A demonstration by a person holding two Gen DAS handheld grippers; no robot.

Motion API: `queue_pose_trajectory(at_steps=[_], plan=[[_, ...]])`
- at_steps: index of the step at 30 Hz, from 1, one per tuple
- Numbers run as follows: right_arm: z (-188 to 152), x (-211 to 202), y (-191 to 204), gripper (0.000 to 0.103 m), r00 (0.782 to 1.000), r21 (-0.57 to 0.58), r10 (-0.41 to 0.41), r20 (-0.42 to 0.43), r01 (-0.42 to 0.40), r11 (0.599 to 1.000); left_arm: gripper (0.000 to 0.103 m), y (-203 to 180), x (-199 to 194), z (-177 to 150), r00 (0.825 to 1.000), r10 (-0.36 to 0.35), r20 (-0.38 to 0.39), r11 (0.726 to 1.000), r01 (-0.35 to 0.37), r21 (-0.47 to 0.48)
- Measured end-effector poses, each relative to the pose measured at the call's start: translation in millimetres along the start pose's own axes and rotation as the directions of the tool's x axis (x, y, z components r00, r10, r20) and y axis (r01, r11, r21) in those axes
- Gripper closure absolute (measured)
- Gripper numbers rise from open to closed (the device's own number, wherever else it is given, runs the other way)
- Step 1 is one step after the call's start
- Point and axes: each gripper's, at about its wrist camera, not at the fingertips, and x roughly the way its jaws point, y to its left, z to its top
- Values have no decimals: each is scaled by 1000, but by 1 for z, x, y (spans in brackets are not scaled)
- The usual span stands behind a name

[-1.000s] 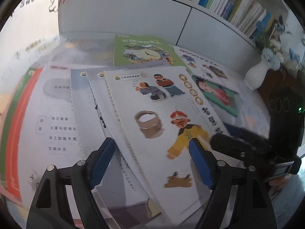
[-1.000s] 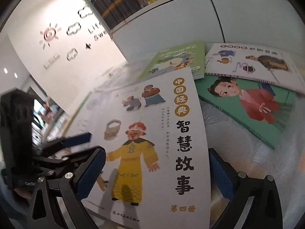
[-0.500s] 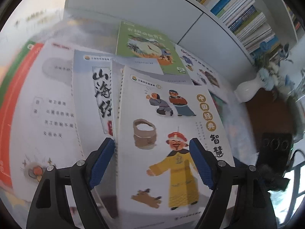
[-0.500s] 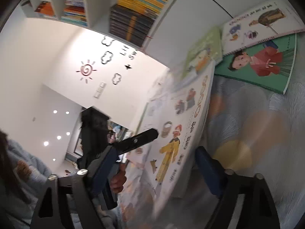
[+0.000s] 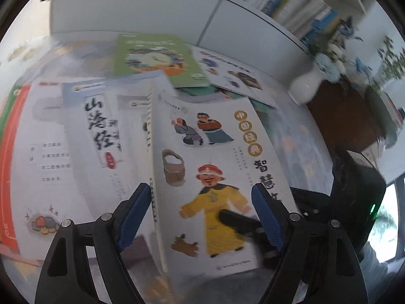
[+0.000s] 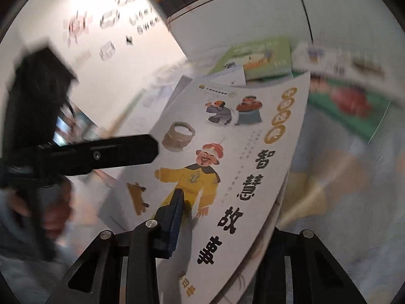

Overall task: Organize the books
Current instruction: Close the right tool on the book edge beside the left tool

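Note:
A white storybook (image 5: 215,167) with a yellow-robed figure on its cover lies on top of a fan of overlapping books. Its right edge is raised. My right gripper (image 6: 225,215) has its jaws closing on that edge: one blue pad (image 6: 174,217) lies on the cover, the other finger is hidden under the book. In the left wrist view the right gripper (image 5: 235,221) shows as a dark finger on the cover. My left gripper (image 5: 200,217) hovers open above the same book, touching nothing.
A calligraphy-covered book (image 5: 101,126) and a white-and-red one (image 5: 38,152) lie to the left. A green book (image 5: 157,58), a white picture book (image 5: 233,76) and a green book with a red-dressed figure (image 6: 349,103) lie further back. A white vase (image 5: 303,88) and bookshelf cabinet (image 5: 152,12) border them.
The right gripper went from wide open around the storybook to closing on its right edge, and that edge has lifted. The left gripper rose a little, still open.

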Motion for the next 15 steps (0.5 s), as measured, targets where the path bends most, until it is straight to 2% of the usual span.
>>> queue_pose_trajectory(at_steps=[2, 4, 6, 10, 15], plan=[[-4, -1, 7, 70, 997, -35, -72, -5, 72, 997, 25, -14, -3, -1, 999, 35, 8, 998, -35, 60], [-6, -6, 7, 70, 994, 19, -110, -9, 110, 994, 25, -21, -4, -4, 998, 59, 10, 993, -59, 98], [-12, -11, 5, 70, 991, 81, -135, -7, 135, 988, 25, -20, -5, -5, 999, 41, -5, 995, -41, 90], [-22, -22, 18, 70, 975, 85, -224, -2, 224, 971, 25, -16, -9, -7, 1000, -12, -21, 999, 13, 37], [-21, -31, 27, 70, 966, 115, -256, -20, 257, 960, 25, -25, -15, -15, 999, -27, -34, 998, 29, 61]])
